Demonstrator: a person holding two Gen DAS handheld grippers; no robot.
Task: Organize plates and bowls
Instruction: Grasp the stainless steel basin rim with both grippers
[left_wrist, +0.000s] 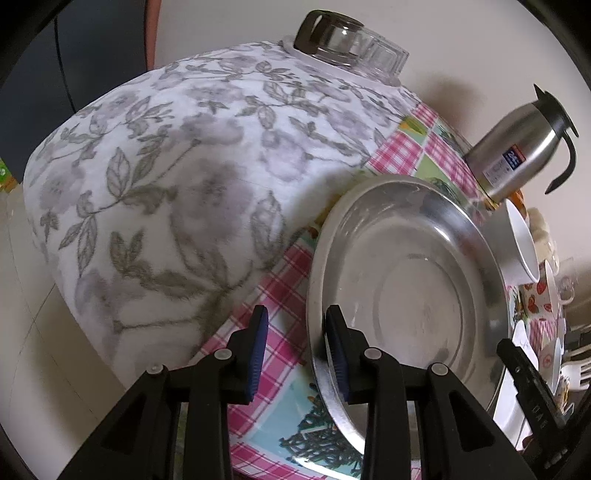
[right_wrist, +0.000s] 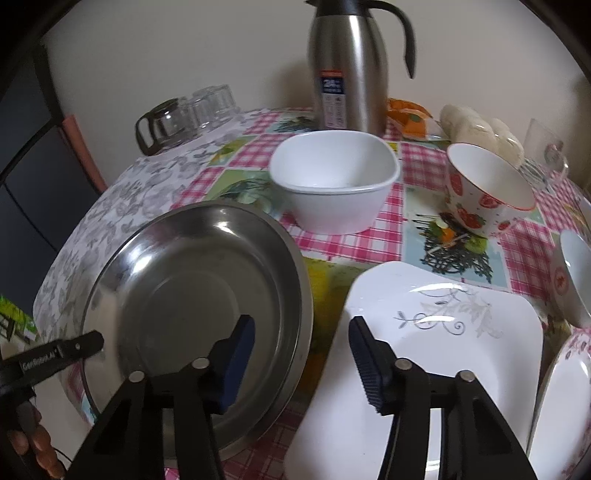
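A steel plate lies on the checked tablecloth; it also shows in the right wrist view. My left gripper is open with its jaws on either side of the plate's near rim, not closed on it. My right gripper is open and empty, hovering between the steel plate and a white square plate with a grey leaf motif. A white square bowl and a strawberry-print bowl stand further back. The left gripper's tip shows at the steel plate's left rim.
A steel thermos jug stands at the back. A glass carafe and upturned glasses sit back left on a grey floral cloth. More bowls and a plate line the right edge. A glass mug stands back right.
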